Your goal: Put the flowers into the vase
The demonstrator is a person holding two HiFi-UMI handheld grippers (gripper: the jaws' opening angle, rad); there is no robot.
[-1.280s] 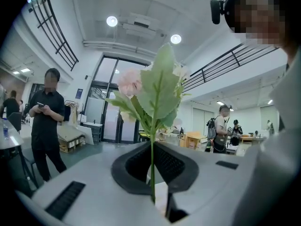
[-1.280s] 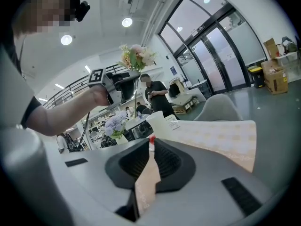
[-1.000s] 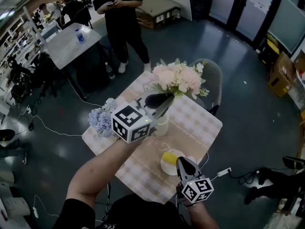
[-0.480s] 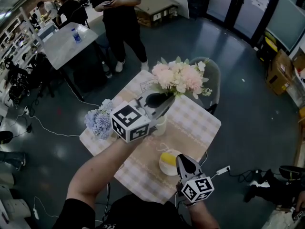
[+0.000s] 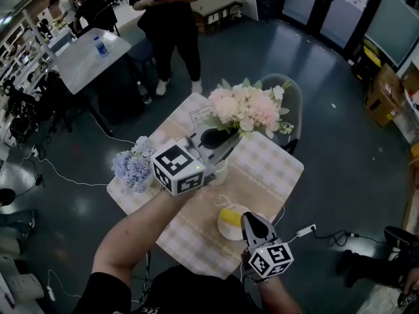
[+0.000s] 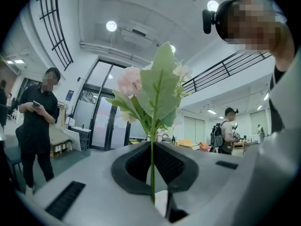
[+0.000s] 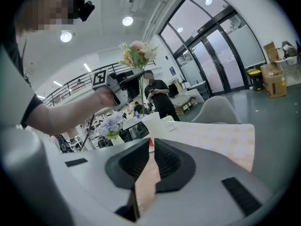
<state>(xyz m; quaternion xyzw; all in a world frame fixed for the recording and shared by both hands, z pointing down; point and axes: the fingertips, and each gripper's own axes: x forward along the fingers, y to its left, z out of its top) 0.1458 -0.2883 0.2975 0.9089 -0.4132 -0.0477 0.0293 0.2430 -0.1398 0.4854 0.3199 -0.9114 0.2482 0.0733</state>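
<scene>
Left gripper view, left tool point(image 6: 153, 158) clamped on thin green stem of pink flowers point(image 6: 157, 81), right tool point(image 7: 150, 150) closed, empty.

Just beyond the near-closed fingers of the right gripper point(image 7: 151, 144) stands a white cylindrical vase point(image 7: 154, 124); above it, the left gripper point(image 7: 137, 76) pinches pale pink flowers point(image 7: 138, 51).

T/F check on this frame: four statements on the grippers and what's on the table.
1. The left gripper is shut on the stem of the pink flowers. True.
2. The right gripper holds the blue flowers. False: it is shut and empty; the blue flowers stand at the left edge of the tablecloth.
3. A yellow object lies on the white plate by the right gripper. True.
4. The tablecloth is plain black. False: it is pale and checked.
</scene>
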